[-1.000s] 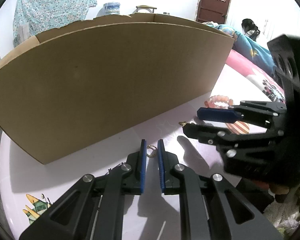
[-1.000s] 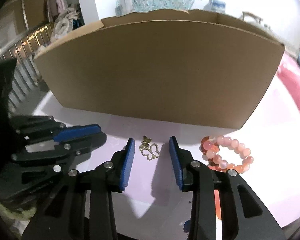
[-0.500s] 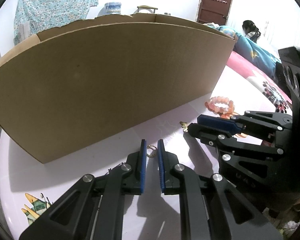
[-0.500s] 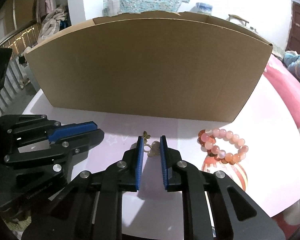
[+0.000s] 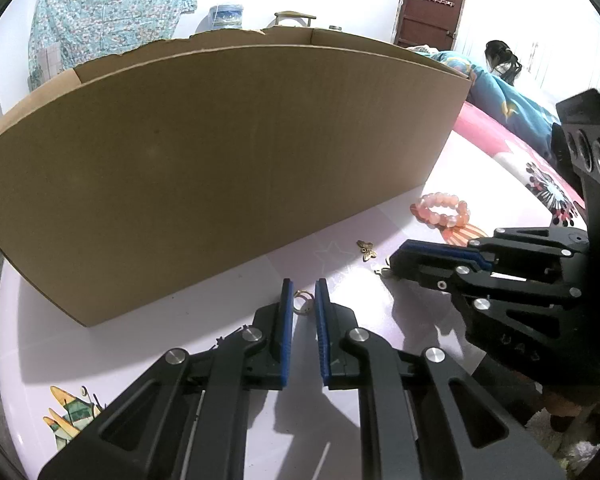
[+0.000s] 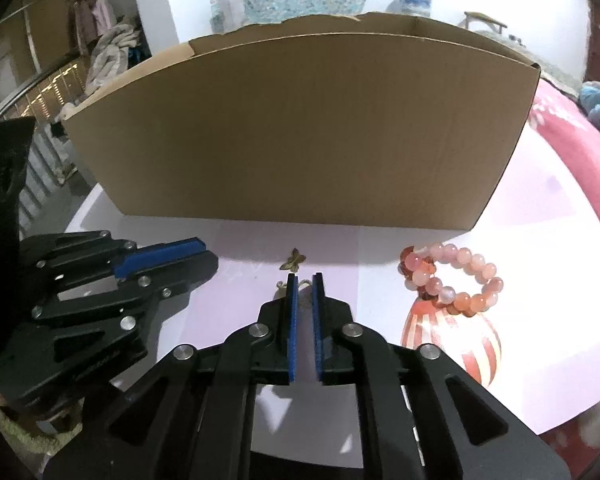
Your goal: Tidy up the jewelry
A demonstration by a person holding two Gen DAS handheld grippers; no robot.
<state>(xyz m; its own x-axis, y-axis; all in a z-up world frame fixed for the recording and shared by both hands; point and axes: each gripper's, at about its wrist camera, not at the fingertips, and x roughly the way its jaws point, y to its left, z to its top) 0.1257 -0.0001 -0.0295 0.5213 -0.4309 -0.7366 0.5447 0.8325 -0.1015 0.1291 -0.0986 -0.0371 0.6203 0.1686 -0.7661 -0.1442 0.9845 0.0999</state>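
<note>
Two hand-held grippers work the desk: the left hand-held gripper (image 5: 301, 300) is closed on a small gold ring (image 5: 302, 303), and the right hand-held gripper (image 6: 305, 282) has just been closing around a thin gold wire pendant (image 6: 281, 285), with a brass butterfly charm (image 6: 293, 260) loose at its 12 o'clock. Lifting both straight up and slowly, clearing the tall brown cardboard box (image 6: 300, 128) at 12 o'clock, should keep such tiny pieces pinched; the pink bead bracelet (image 6: 452, 276) waits at 3 o'clock. No writing is readable.

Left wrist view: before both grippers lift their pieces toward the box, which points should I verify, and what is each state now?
1. Left gripper shut on small gold ring: ok.
2. Right gripper, jaws have just been closing, with thin gold pendant between them: ok.
3. Both grips firm enough for lifting: cannot tell.
4. Small gold butterfly charm apart from both grippers: ok.
5. Brown cardboard box open on top: ok.
</note>
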